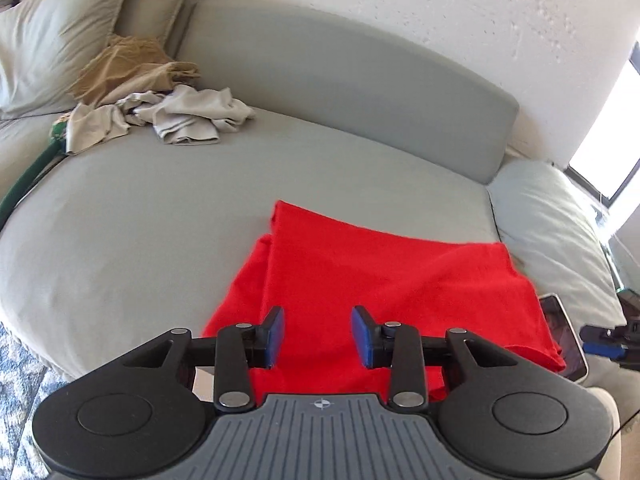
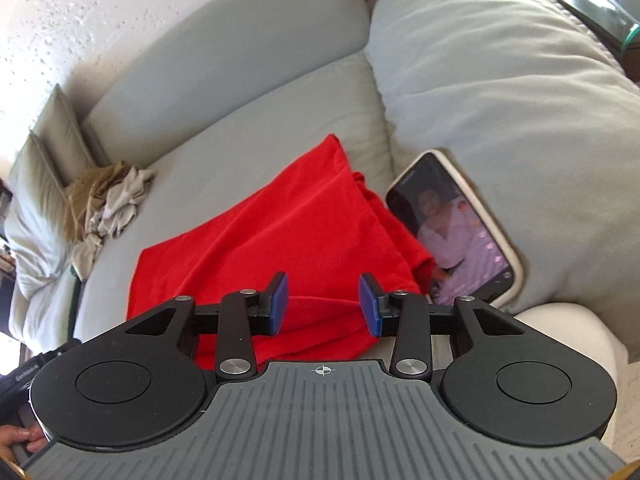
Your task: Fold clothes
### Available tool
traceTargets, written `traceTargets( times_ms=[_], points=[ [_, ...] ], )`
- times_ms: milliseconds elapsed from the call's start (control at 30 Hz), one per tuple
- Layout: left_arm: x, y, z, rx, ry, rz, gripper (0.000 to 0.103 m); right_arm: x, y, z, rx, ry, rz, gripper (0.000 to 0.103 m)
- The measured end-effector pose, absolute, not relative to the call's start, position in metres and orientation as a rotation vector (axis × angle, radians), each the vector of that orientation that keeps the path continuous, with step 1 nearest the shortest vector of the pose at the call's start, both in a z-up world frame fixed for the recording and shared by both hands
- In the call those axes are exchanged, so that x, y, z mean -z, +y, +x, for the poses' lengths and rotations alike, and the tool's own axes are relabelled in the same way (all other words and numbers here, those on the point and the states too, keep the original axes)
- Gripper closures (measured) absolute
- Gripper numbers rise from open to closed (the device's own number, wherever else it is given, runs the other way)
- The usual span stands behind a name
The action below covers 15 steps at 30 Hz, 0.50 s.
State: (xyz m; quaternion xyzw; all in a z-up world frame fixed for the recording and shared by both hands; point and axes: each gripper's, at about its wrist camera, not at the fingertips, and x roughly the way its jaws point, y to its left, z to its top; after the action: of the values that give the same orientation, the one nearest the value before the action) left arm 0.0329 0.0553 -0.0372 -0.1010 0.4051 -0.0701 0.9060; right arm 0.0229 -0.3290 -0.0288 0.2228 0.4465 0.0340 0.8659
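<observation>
Home living room: grey sofa [image 1: 168, 208] with cushions, pillows [image 1: 60, 36] in upper left of frame, heap of unfolded laundry [image 1: 160, 108] on the seat, patterned rug [image 1: 20, 376] at lower left, textured white wall [image 1: 440, 12].

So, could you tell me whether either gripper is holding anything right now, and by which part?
Nothing is held. The left gripper and right gripper are both open above the red garment, with nothing between their pads.
</observation>
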Motion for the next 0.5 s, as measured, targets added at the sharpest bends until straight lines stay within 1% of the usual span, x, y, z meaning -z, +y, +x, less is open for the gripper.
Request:
traceTargets(
  times_ms=[33, 67, 100, 200, 267, 300, 367, 400, 467, 500],
  points=[
    [0.042, 0.044, 0.037, 0.174, 0.852, -0.193, 0.069, 0.032, -0.322, 0.029, -0.089, 0.940, 0.453, 0.068],
    [0.046, 0.033, 0.041, 0.203, 0.868, -0.177, 0.069, 0.035, -0.315, 0.034, -0.106, 0.945, 0.440, 0.076],
    [0.050, 0.021, 0.046, 0.233, 0.883, -0.162, 0.069, 0.038, -0.308, 0.040, -0.124, 0.950, 0.427, 0.080],
    [0.073, -0.010, 0.050, 0.285, 0.918, -0.070, 0.069, 0.050, -0.288, 0.058, -0.161, 0.975, 0.365, 0.080],
    [0.088, -0.025, 0.048, 0.315, 0.958, -0.006, 0.069, 0.064, -0.278, 0.069, -0.144, 1.031, 0.309, 0.080],
    [0.095, -0.030, 0.046, 0.338, 0.984, 0.015, 0.069, 0.071, -0.275, 0.070, -0.146, 1.059, 0.293, 0.077],
    [0.106, -0.035, 0.039, 0.365, 1.031, 0.047, 0.069, 0.085, -0.270, 0.070, -0.155, 1.121, 0.258, 0.077],
    [0.104, -0.031, 0.034, 0.379, 1.041, 0.049, 0.069, 0.091, -0.267, 0.066, -0.161, 1.161, 0.234, 0.076],
    [0.097, -0.019, 0.026, 0.405, 1.056, 0.021, 0.069, 0.089, -0.265, 0.050, -0.184, 1.158, 0.202, 0.075],
    [0.091, -0.010, 0.024, 0.416, 1.062, -0.013, 0.069, 0.083, -0.268, 0.043, -0.196, 1.153, 0.218, 0.072]
  ],
)
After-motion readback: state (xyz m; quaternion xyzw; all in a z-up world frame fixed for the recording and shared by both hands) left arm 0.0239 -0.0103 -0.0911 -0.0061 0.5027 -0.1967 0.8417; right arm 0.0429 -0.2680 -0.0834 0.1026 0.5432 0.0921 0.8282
